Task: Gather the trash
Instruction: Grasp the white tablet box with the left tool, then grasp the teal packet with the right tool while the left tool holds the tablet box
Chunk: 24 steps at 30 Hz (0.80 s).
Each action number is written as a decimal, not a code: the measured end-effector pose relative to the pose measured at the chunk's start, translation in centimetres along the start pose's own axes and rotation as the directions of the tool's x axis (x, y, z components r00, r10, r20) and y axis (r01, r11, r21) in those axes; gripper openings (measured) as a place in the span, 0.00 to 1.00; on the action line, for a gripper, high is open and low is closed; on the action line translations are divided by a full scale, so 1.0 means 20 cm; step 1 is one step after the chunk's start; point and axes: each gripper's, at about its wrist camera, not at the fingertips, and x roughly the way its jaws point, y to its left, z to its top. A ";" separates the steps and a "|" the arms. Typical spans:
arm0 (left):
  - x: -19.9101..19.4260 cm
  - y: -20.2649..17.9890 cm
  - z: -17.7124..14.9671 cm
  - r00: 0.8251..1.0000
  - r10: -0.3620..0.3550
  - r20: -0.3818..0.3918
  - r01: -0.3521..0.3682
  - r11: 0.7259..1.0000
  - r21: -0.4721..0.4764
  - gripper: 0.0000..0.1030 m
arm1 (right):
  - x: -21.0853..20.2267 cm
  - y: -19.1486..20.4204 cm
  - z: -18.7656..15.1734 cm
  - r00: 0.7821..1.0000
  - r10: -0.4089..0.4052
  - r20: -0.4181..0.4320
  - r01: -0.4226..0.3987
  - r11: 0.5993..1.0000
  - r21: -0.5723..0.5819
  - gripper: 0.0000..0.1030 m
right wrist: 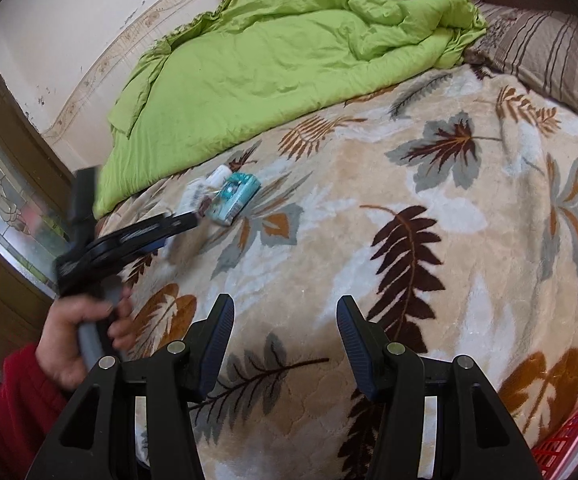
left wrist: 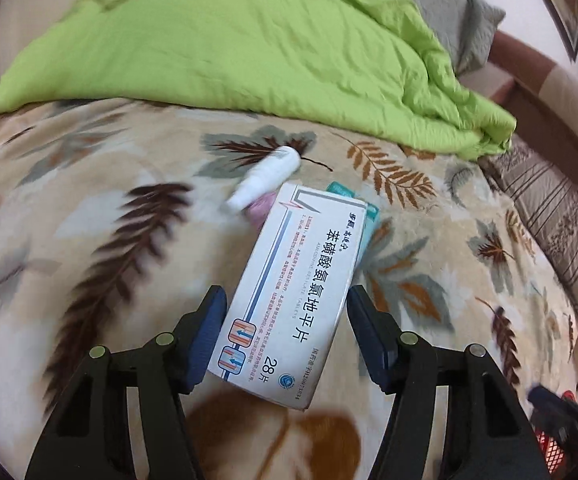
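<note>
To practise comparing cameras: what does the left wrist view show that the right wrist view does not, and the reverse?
Left wrist only: the print on the white box, lying between the open left gripper, and a pink item under it.
Right wrist only: the hand, red sleeve, door, and the open right gripper.
Both: green quilt, leaf blanket, white bottle, teal box.

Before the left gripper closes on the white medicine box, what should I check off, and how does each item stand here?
1. White medicine box sits between the left gripper fingers: ok.
2. Left jaws open wide enough: ok.
3. Pads touching the box sides: cannot tell, motion blur.
4. Neighbours clear of the grasp: the teal box lies partly under the far end, the white bottle beside it: not ok.
5. Right gripper open, holding nothing: ok.
6. Red basket in view for drop-off: ok.
</note>
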 end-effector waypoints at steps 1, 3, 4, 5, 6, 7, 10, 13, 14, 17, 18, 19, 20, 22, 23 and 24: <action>-0.08 0.02 -0.06 1.000 0.012 0.023 -0.012 1.000 -0.027 0.60 | 0.01 0.00 0.00 1.000 0.003 -0.011 -0.003 1.000 0.001 0.56; -0.19 0.05 -0.16 0.998 0.039 0.048 -0.036 0.997 -0.068 0.60 | 0.04 0.01 0.02 0.999 0.018 -0.046 -0.018 1.000 -0.001 0.56; -0.24 0.07 -0.21 0.996 0.055 0.067 -0.049 0.994 -0.094 0.56 | 0.06 0.01 0.03 0.998 0.034 -0.055 -0.034 0.999 -0.003 0.56; -0.29 0.08 -0.26 0.991 0.090 0.099 -0.080 0.991 -0.103 0.54 | 0.07 0.02 0.05 0.997 0.045 -0.061 -0.045 0.999 -0.004 0.56; -0.31 0.09 -0.29 0.987 0.111 0.113 -0.100 0.990 -0.099 0.53 | 0.10 0.03 0.08 0.997 0.043 -0.066 -0.043 0.999 -0.003 0.56; -0.32 0.09 -0.32 0.983 0.134 0.127 -0.123 0.988 -0.090 0.53 | 0.13 0.05 0.10 0.996 0.047 -0.072 -0.047 0.999 -0.001 0.56; -0.28 0.11 -0.36 0.985 0.143 0.098 -0.136 0.988 -0.077 0.52 | 0.24 0.11 0.21 0.994 0.073 -0.086 -0.072 0.997 0.011 0.56; -0.22 0.17 -0.38 0.989 0.134 0.068 -0.126 0.986 -0.107 0.52 | 0.38 0.17 0.32 0.992 0.079 -0.102 -0.076 0.997 0.034 0.56; -0.20 0.18 -0.38 0.991 0.117 0.057 -0.110 0.987 -0.113 0.52 | 0.46 0.19 0.36 0.990 0.081 -0.116 -0.076 0.996 0.049 0.56; -0.19 0.21 -0.37 0.996 0.059 0.066 -0.050 0.991 -0.128 0.52 | 0.58 0.22 0.44 0.988 0.078 -0.131 -0.069 0.995 0.075 0.56; -0.18 0.21 -0.37 0.997 0.044 0.058 -0.036 0.992 -0.125 0.54 | 0.63 0.23 0.47 0.988 0.077 -0.134 -0.066 0.994 0.086 0.56; -0.17 0.21 -0.38 0.998 0.030 0.052 -0.023 0.992 -0.124 0.58 | 0.69 0.23 0.50 0.988 0.073 -0.133 -0.059 0.993 0.105 0.56; -0.17 0.20 -0.38 0.998 0.025 0.052 -0.018 0.993 -0.120 0.60 | 0.73 0.23 0.53 0.987 0.076 -0.141 -0.059 0.991 0.123 0.56; -0.17 0.17 -0.38 0.998 0.028 0.053 -0.023 0.995 -0.097 0.63 | 0.83 0.22 0.56 0.983 0.085 -0.160 -0.057 0.984 0.168 0.56; -0.16 0.16 -0.38 0.998 0.027 0.051 -0.022 0.996 -0.088 0.65 | 0.88 0.21 0.57 0.982 0.081 -0.169 -0.051 0.983 0.177 0.56; -0.16 0.14 -0.38 0.998 0.027 0.049 -0.023 0.997 -0.078 0.68 | 0.93 0.22 0.57 0.981 0.074 -0.179 -0.041 0.983 0.181 0.56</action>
